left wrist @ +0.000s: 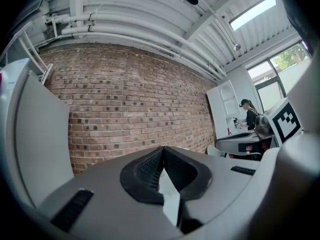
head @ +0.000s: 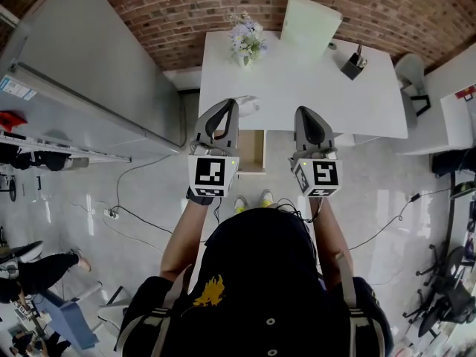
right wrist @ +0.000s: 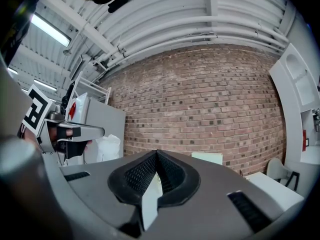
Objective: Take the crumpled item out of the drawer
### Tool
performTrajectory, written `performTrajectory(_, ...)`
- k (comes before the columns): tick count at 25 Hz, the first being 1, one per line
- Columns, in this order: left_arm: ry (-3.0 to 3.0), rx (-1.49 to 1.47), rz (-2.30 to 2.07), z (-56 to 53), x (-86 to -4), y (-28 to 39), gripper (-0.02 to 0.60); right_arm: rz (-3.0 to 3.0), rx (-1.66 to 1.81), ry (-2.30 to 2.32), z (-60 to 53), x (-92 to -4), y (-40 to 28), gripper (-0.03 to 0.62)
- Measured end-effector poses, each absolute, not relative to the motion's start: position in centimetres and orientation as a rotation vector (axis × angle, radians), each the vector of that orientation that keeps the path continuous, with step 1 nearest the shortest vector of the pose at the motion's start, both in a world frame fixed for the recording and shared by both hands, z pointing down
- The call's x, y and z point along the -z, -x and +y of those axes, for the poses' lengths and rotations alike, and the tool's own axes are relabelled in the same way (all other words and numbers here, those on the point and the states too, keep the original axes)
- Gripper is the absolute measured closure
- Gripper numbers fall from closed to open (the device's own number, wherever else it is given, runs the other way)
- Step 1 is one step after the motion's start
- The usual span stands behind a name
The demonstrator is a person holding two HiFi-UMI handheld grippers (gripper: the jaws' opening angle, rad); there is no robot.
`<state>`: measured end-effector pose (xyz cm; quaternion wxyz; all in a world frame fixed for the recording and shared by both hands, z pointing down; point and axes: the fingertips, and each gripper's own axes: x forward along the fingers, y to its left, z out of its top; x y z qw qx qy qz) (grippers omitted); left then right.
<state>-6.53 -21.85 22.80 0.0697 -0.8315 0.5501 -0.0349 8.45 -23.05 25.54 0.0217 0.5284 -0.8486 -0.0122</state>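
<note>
Left gripper: the left gripper (left wrist: 162,150), a smooth grey moulded shell, is clenching on nothing. Its black, grid-textured pads (left wrist: 149,168) are meeting tip to tip.
Right gripper: the right gripper (right wrist: 156,153), of the same grey shell and black gridded lining, is likewise pressing shut with nothing between its jaws.
Aim: both grippers are pointing at a red brick wall (left wrist: 130,104) with pale mortar lines, under a ribbed white ceiling.
Marker cubes: a white cube with black square markers (head: 213,175) is riding on the left gripper, and a matching one (head: 318,177) on the right.
Counter: a white, smooth, rectangular counter (head: 312,95) is standing against the brick wall, ahead of both grippers.
Drawer: a small drawer with a light wood-coloured inside (head: 253,151) is standing pulled out under the counter's front edge, between the two grippers in the head view. The left gripper is hiding its left part.
Crumpled item: a whitish, creased lump (head: 249,105) is lying at the counter's front edge, just above the open drawer and outside it. It is showing beside the left gripper's tip, and neither gripper is holding it.
Other items on the counter: a small bunch of pale flowers in a white vase (head: 246,39) is standing near the back left. A black, angular pen holder (head: 352,65) is sitting towards the right.
Floor: a grey, glossy floor (head: 149,199) is reflecting light, with dark cables trailing across it.
</note>
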Motion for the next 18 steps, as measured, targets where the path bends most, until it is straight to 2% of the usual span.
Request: performTrajectory(18, 2.492, 0.101, 1.635, -21.2, -22.4, 5.3, 0.563, -2.618, 0.072, -1.659, -21.9, -24.8, -9.7, 0.568)
